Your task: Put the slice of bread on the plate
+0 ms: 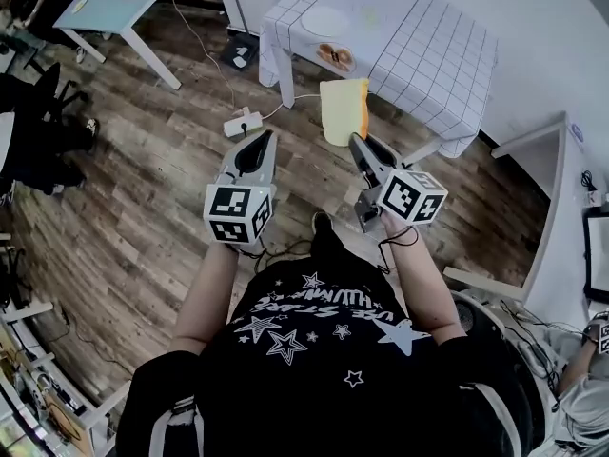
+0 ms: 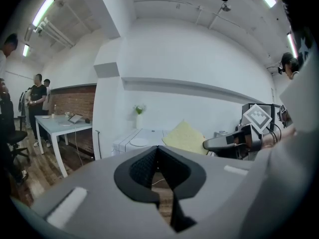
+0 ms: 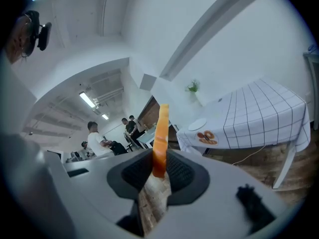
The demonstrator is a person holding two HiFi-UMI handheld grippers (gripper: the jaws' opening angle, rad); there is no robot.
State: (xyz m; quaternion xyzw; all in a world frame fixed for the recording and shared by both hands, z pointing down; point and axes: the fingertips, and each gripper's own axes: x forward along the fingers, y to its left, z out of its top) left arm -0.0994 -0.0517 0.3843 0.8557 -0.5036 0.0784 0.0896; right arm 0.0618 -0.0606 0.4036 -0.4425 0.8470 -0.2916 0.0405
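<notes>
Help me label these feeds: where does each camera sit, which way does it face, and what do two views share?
Head view: on the person's head, facing steeply down at floor and table; shows torso, arms, left gripper, right gripper shut on bread.
Left gripper view: on the left gripper, facing along its shut jaws towards the table; shows the right gripper too.
Right gripper view: on the right gripper, facing along its jaws and edge-on bread towards the table.
Shared: all three show bread and table.
</notes>
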